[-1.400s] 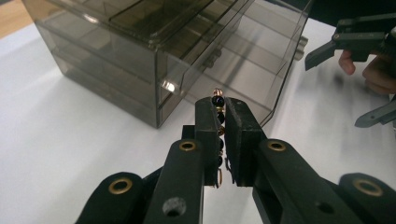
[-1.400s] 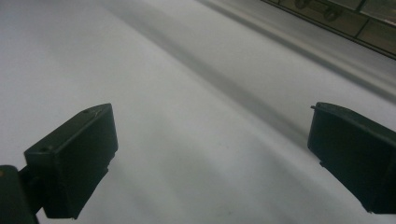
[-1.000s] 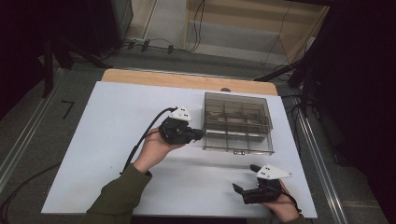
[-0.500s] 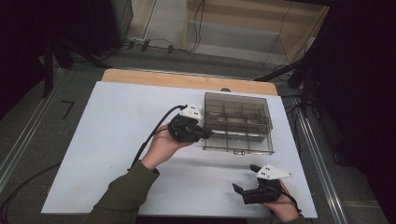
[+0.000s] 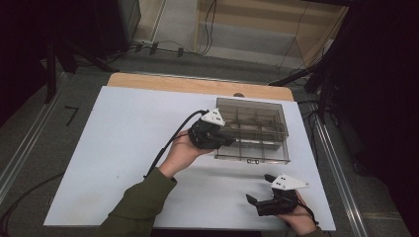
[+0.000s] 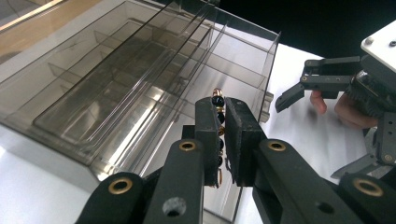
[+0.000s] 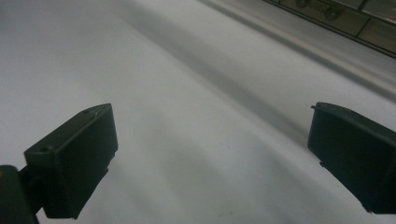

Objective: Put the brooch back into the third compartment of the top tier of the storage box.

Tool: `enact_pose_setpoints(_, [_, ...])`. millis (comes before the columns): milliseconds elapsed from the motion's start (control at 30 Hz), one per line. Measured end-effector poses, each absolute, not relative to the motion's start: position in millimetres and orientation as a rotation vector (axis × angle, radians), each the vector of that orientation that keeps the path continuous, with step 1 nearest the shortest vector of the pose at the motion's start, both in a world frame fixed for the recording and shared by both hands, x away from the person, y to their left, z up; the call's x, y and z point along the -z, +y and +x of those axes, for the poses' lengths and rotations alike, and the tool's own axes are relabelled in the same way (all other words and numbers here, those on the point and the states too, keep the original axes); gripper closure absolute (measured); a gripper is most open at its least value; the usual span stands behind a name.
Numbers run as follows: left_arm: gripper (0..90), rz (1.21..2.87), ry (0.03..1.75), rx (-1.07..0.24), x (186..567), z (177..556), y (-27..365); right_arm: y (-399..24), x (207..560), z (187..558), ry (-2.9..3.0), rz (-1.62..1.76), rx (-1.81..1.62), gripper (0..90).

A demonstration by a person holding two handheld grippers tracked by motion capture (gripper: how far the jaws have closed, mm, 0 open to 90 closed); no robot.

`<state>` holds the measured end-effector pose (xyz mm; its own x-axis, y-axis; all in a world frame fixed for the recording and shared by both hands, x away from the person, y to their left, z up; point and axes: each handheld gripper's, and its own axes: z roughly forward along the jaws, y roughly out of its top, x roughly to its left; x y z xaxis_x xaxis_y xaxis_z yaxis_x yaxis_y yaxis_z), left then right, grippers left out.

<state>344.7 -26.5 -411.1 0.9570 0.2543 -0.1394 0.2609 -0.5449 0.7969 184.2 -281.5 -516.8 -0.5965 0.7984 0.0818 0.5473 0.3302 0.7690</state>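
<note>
Left gripper (image 6: 223,116) fingers pinch a beaded string (image 6: 217,103) over the clear box (image 5: 257,129); right gripper (image 5: 258,192) fingers wide.

A clear, smoke-tinted plastic organiser box (image 5: 257,129) stood on the white table top (image 5: 113,148), toward its far right part. Its interior was divided into several compartments, and two small latches showed on its near wall. A string of dark and gold beads (image 6: 218,119) was held upright between the closed jaws of the left gripper (image 6: 221,135), at the box's near left corner.
</note>
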Motion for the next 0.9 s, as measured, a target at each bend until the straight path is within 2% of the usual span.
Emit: enact_pose_setpoints(900, [84.6, 2.184, 0.319, 0.036, 410.8, 352.0, -67.7, -281.3, 517.1, 184.4, 2.289, 1.203, -1.139, 0.6])
